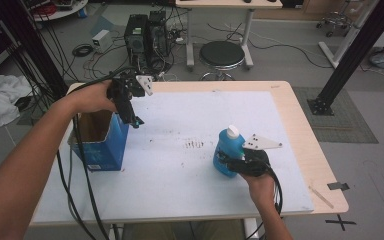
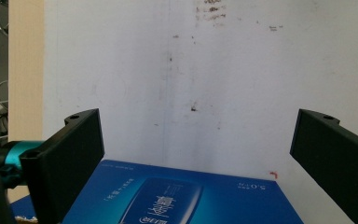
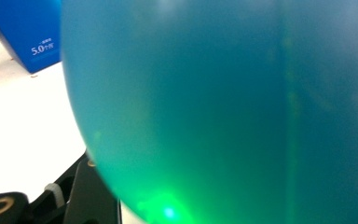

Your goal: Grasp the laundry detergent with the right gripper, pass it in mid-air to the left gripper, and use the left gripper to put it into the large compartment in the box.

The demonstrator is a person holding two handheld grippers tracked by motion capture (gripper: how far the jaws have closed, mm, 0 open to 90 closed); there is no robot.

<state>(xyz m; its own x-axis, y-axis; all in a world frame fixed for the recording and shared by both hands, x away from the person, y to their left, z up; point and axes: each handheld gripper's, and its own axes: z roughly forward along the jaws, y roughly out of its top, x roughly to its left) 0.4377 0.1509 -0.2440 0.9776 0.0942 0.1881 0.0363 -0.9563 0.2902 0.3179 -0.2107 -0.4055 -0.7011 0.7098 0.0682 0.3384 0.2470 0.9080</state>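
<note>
The right hand-held gripper (image 1: pixel 230 162) pinches the bottle (image 1: pixel 227 150), which blurs and hides its jaws up close. At ten o'clock, the left hand-held gripper (image 1: pixel 135 121) hangs spread over the box (image 1: pixel 105 145).

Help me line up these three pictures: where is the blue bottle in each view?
High view: the blue bottle stands right of centre on the white mat, at the right gripper.
Left gripper view: not in it.
Right gripper view: the bottle looms close across most of the frame.
Shared landmark: the blue box.
</note>
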